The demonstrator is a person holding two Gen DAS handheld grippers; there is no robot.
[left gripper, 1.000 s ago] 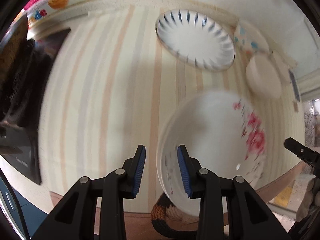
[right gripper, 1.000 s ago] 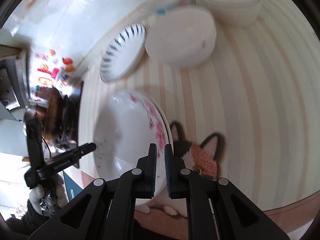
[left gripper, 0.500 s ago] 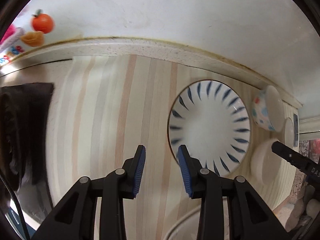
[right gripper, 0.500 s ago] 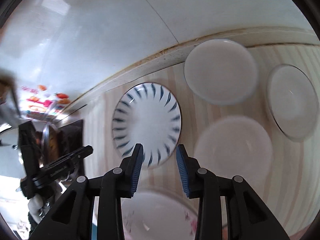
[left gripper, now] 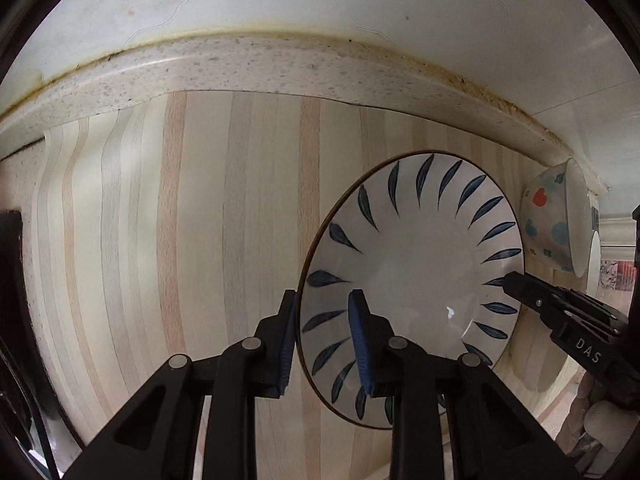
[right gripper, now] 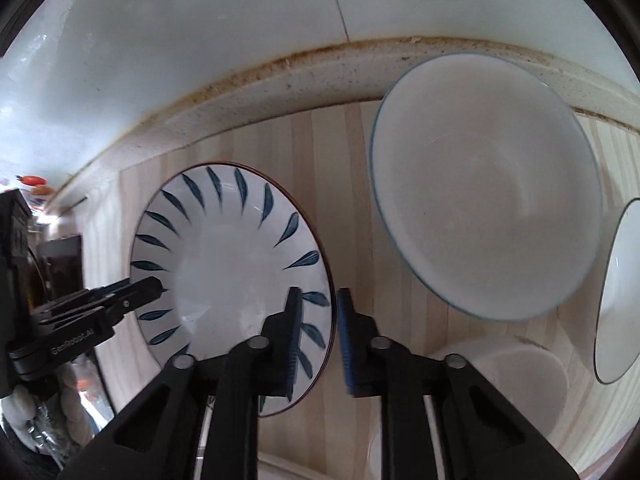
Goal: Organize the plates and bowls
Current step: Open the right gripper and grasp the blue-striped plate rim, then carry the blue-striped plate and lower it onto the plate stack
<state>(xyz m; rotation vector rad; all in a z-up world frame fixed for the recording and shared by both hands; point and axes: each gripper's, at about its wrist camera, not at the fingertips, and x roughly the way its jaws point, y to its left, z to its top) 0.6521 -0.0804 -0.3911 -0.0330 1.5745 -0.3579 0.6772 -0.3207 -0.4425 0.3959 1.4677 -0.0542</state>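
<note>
- We take the blue-leaf plate for glazed, rigid, breakable (slippery too).
- Our left gripper and right gripper gape around opposite rims, the best holds.

Leaf plate on counter, left of big bowl; small bowl in front.

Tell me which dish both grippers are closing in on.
The blue-leaf plate: the left gripper and right gripper each straddle its rim, open. The plain white bowl sits untouched.
</note>
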